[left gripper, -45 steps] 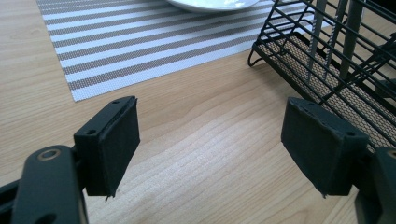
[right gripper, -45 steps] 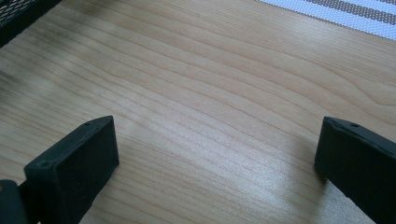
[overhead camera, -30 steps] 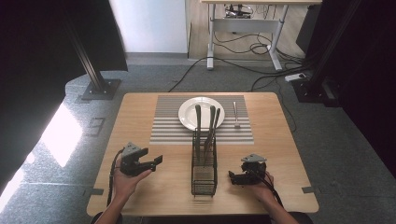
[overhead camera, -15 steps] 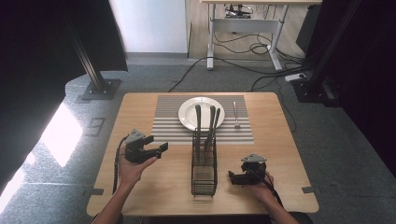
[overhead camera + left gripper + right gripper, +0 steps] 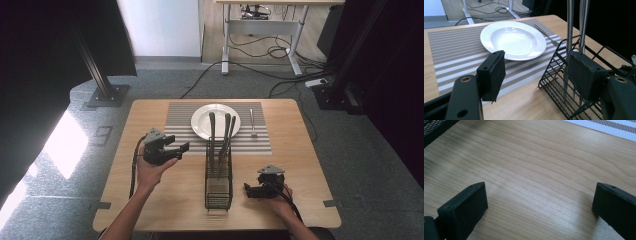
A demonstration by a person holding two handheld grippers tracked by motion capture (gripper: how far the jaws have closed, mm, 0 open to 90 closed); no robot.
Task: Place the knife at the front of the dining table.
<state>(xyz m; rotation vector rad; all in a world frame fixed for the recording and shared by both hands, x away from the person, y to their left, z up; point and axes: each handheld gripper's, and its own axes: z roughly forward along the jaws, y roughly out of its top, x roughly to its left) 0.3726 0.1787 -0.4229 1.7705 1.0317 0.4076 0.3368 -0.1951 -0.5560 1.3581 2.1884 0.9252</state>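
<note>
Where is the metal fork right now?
In the high view, the metal fork lies on the striped placemat, just right of the white plate and beyond the black wire cutlery basket.

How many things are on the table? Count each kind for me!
Plates: 1, the white plate
Placemats: 1, the striped placemat
Forks: 1, the fork lying right of the plate
Wire baskets: 1, the black wire caddy
Utensils standing in the caddy: 3, the dark handles
Total: 7
</note>
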